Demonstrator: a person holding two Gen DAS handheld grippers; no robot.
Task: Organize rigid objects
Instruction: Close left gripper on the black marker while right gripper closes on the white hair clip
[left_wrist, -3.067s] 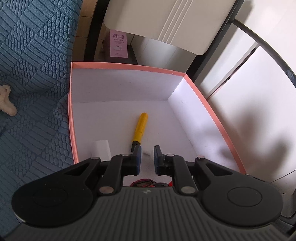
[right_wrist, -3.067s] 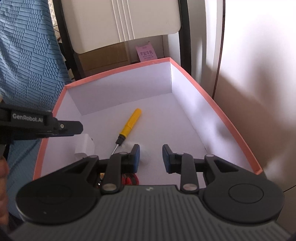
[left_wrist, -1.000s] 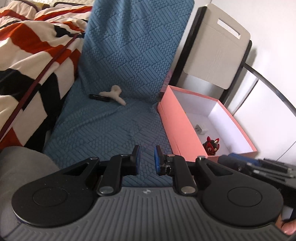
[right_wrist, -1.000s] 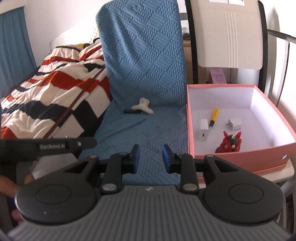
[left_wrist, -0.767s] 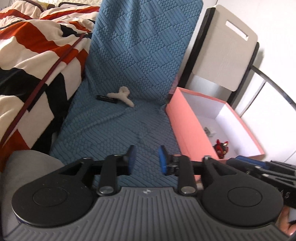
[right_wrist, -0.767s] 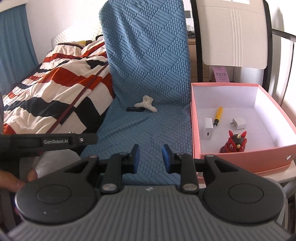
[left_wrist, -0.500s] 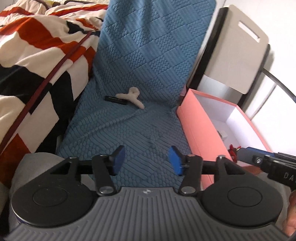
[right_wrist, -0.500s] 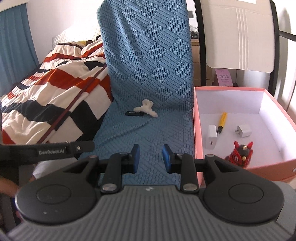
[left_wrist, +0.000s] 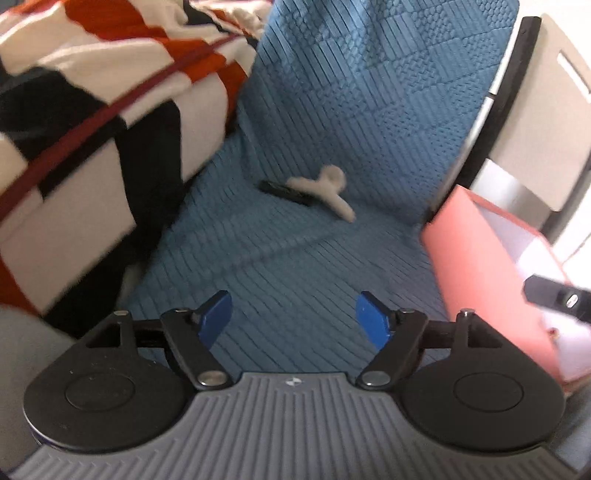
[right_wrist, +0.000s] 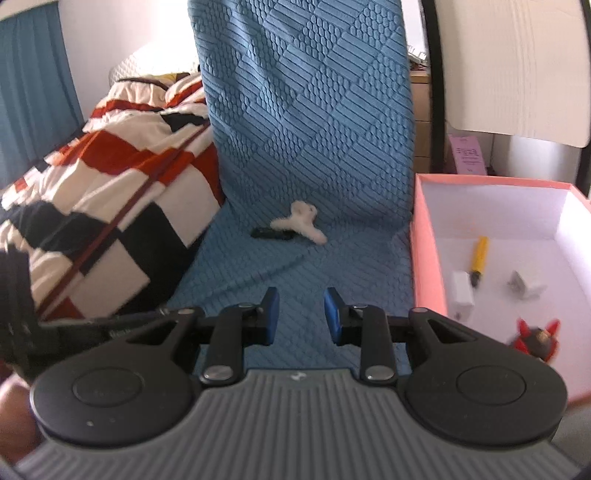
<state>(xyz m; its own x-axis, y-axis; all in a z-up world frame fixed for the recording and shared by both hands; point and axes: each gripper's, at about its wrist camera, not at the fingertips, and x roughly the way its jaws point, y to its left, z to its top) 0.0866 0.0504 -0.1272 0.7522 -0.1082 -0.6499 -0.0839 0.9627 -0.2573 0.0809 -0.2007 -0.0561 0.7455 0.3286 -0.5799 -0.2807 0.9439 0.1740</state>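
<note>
Left tool (left_wrist: 293, 317), seen from its own wrist camera: jaws set wide apart, having just been opening, with nothing between them but the blue textured cover (left_wrist: 295, 266) below. Right tool (right_wrist: 301, 314): jaws drawn in as close as they go and empty, held over the same cover; its tip also enters the left view at the right edge. Ahead of both tools, near the fold where the cover rises into a backrest, lie the two things not yet sorted: a white claw-shaped clip (left_wrist: 327, 192) and, touching its left end, a flat black bar (left_wrist: 284, 192) whose nature is too blurred to tell. To the right, just beside the cover, stands the pink box (right_wrist: 423, 258), white inside, already holding a yellow-handled screwdriver (right_wrist: 478, 260), two white charger plugs (right_wrist: 461, 293) and a red-and-black figurine (right_wrist: 537, 338) near its front wall. A striped quilt (right_wrist: 110, 177) lies to the left, clear of the work. Step in hand, as judged: approach to the next pick, the left tool made ready for the clip or the bar. The next move calls for carrying the spread jaws forward and down until they straddle one of the pair, separating it from its neighbour, since the two lie in contact and a careless closure could catch both or push one aside.
</note>
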